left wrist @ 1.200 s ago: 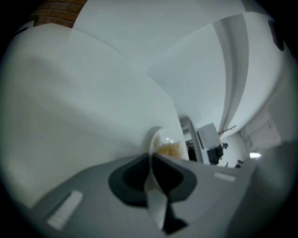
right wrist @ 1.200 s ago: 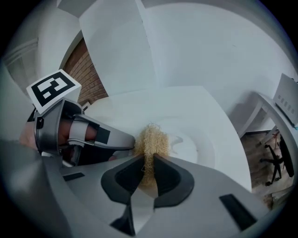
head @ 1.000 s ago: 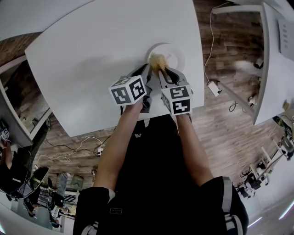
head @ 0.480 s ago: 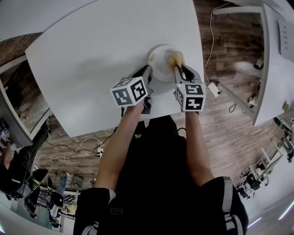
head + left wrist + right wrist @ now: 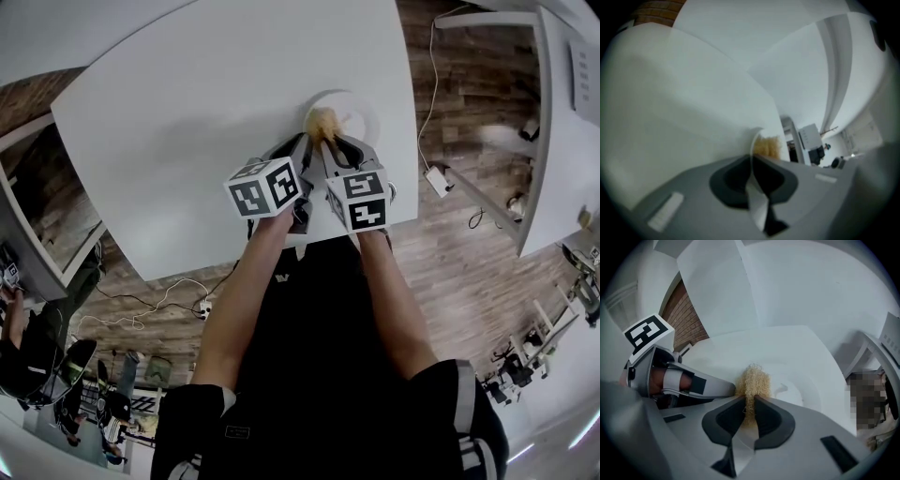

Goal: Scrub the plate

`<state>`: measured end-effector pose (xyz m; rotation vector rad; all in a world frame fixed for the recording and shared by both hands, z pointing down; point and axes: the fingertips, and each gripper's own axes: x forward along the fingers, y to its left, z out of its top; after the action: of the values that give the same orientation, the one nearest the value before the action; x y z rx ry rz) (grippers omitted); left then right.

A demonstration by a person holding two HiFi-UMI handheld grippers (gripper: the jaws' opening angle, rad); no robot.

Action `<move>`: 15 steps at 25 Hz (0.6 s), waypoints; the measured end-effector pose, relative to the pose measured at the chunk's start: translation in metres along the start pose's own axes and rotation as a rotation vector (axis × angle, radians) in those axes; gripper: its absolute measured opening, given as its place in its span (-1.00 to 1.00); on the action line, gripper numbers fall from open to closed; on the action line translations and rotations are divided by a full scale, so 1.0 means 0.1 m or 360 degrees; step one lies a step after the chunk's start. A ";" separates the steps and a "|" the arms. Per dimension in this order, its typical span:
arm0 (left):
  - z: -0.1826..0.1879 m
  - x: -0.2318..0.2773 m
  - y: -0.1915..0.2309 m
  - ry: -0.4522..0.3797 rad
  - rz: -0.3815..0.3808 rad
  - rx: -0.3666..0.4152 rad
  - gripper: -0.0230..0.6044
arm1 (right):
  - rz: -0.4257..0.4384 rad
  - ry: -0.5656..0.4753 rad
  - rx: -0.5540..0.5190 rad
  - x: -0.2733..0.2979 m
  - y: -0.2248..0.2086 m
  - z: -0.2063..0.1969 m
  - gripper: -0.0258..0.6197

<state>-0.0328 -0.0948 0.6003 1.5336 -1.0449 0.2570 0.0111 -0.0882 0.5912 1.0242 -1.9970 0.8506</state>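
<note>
A white plate (image 5: 356, 111) lies near the right front edge of the white table (image 5: 206, 103). My left gripper (image 5: 302, 148) is shut on the plate's near-left rim, which shows edge-on between its jaws as a thin rim of the plate (image 5: 752, 143). A tan fibrous scrubber (image 5: 322, 120) rests on the left part of the plate, and my right gripper (image 5: 330, 142) is shut on it. In the right gripper view the scrubber (image 5: 752, 380) sticks out past the right gripper (image 5: 750, 401) onto the plate (image 5: 801, 376), with the left gripper (image 5: 693, 385) close beside it.
The table's front edge runs just under both grippers. On the wooden floor to the right lie a white cable and a power adapter (image 5: 436, 180). Another white table (image 5: 558, 112) stands at the far right.
The right gripper swept the scrubber from the plate's left side to its right side, then back to the left. The left gripper kept its hold on the rim.
</note>
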 end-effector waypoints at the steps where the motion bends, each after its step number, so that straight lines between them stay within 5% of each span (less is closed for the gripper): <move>1: 0.00 0.00 0.00 0.0004 0.0002 0.0011 -0.85 | 0.0014 0.0002 -0.0004 0.01 0.03 0.01 -0.77; 6: 0.00 0.01 -0.03 0.0011 -0.0001 0.0042 -0.85 | 0.0013 0.0007 0.0020 -0.01 -0.10 0.02 -0.77; 15: -0.03 0.02 -0.01 0.0029 -0.0017 0.0006 -0.85 | -0.0184 -0.0007 0.0078 -0.19 -0.75 -0.03 -0.77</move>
<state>-0.0293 -0.0932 0.6018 1.5370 -1.0221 0.2652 0.0836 -0.1137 0.5939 1.1587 -1.9083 0.8392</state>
